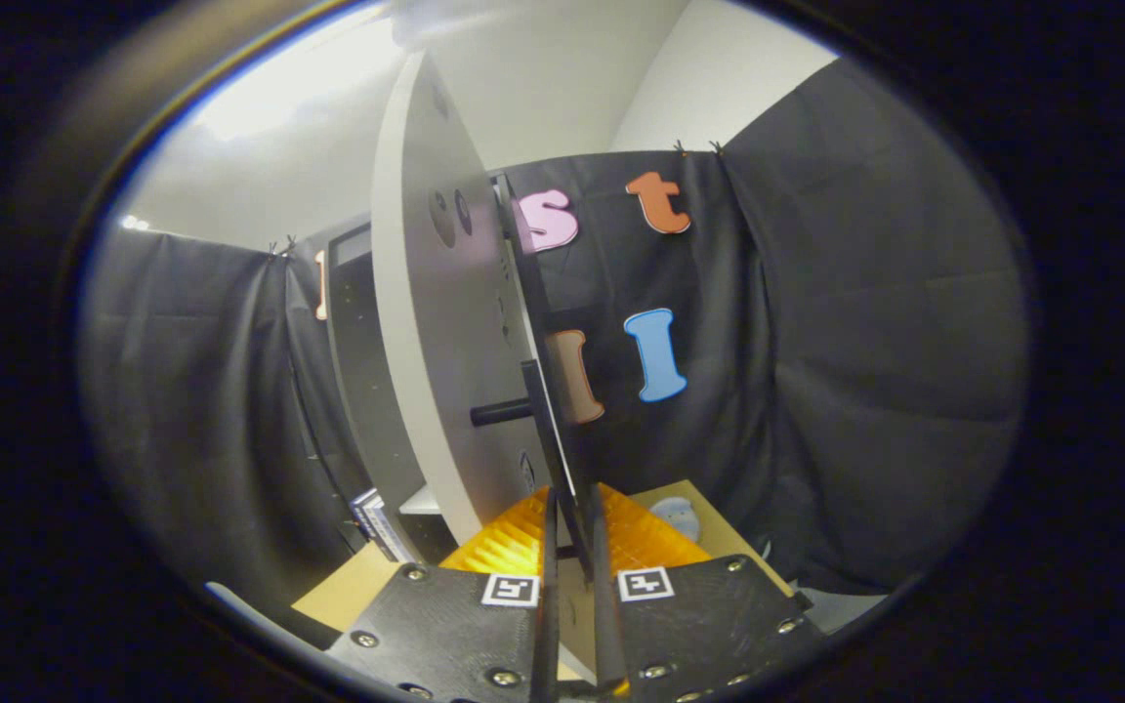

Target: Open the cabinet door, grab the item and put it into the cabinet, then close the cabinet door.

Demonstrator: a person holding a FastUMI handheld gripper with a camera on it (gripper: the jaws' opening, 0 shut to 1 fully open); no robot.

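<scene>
The gripper (572, 547) is right up against the cabinet door (445, 322), its two orange fingers (509, 547) nearly closed with the door's thin dark edge running down between them; it looks clenched on that edge, though whether both fingers truly press on it is hard to make out. The door stands swung out, edge-on, with a dark bar handle (502, 412) sticking off its face and the dark cabinet opening (367, 391) visible beyond it. So this reads as a door-moving step, and from this one moment I can't say whether it's the opening or the closing. A pale, roundish item (677, 515) sits on the tan counter (709, 532) just beyond the fingers, beside the door. If that's the thing to be stowed, the next move calls for letting go of the door and reaching over for it.
</scene>
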